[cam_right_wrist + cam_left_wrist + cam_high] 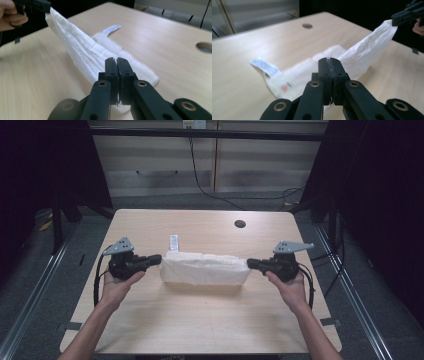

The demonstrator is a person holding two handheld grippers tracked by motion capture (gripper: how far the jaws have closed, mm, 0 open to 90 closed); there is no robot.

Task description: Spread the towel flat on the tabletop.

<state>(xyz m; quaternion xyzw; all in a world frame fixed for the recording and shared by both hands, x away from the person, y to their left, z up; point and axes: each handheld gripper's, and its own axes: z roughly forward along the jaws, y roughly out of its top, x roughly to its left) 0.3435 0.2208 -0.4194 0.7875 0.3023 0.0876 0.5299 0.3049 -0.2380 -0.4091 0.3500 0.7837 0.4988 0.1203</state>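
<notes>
You have one white, ribbed cloth towel [205,269] stretched between your two black two-jaw grippers, sagging onto the middle of the pale wooden table [200,320]. Your left gripper [159,258] is clenched on its left corner, your right gripper [249,263] clenched on its right corner. One small white care label [173,242] sticks out from the far edge, lying flat on the table. One round cable hole [240,224] sits beyond, well apart. The fabric looks soft and crinkled, folded into a long band.
</notes>
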